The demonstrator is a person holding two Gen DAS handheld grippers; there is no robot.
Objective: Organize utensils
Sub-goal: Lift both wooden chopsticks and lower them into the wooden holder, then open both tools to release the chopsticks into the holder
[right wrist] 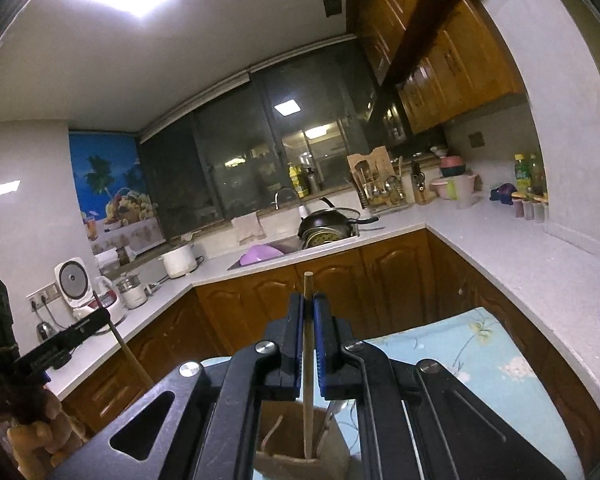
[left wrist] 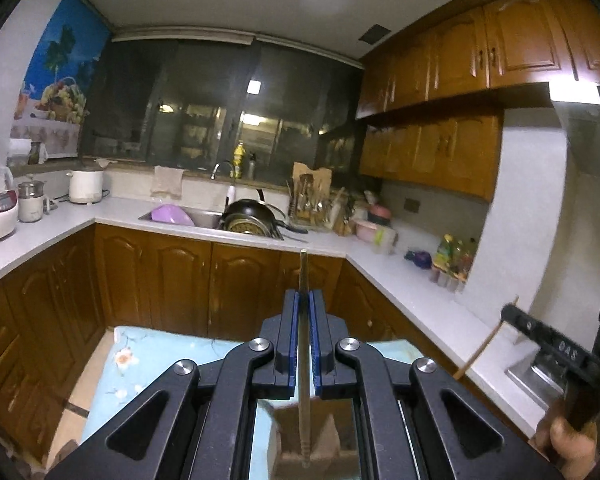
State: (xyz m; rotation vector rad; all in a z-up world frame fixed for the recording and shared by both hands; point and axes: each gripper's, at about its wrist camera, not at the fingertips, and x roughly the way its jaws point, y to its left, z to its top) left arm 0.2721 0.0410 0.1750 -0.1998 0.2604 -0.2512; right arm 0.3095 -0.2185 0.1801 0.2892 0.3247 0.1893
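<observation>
Up high over the blue floral cloth [left wrist: 140,344], both grippers, each with a chopstick. Left gripper [left wrist: 305,308]: jaws nearly closed, blue pads [left wrist: 315,332] pressed against a dark, thin chopstick [left wrist: 303,280] that stands upright between them, its top poking past the fingertips, its lower end down in a brown paper-like holder [left wrist: 324,444] close under the camera. Farther right in the same view, near the white counter [left wrist: 400,288], the other gripper seen from the side with a pale stick slanting below it.

Right gripper [right wrist: 308,312]: jaws likewise narrowed to a slit, clamped on a light wooden chopstick [right wrist: 309,344], upright, tip just above the pads, bottom resting inside a brown bag [right wrist: 284,440] with a second utensil handle [right wrist: 328,420] leaning beside it.

Far across the room: rice cooker [right wrist: 74,284] on the left counter, sink [right wrist: 260,256] with a purple bowl [right wrist: 260,252] and black pan [right wrist: 328,220] in the middle, utensil rack [right wrist: 380,192] to its right, bottles [right wrist: 524,172] at far right.
</observation>
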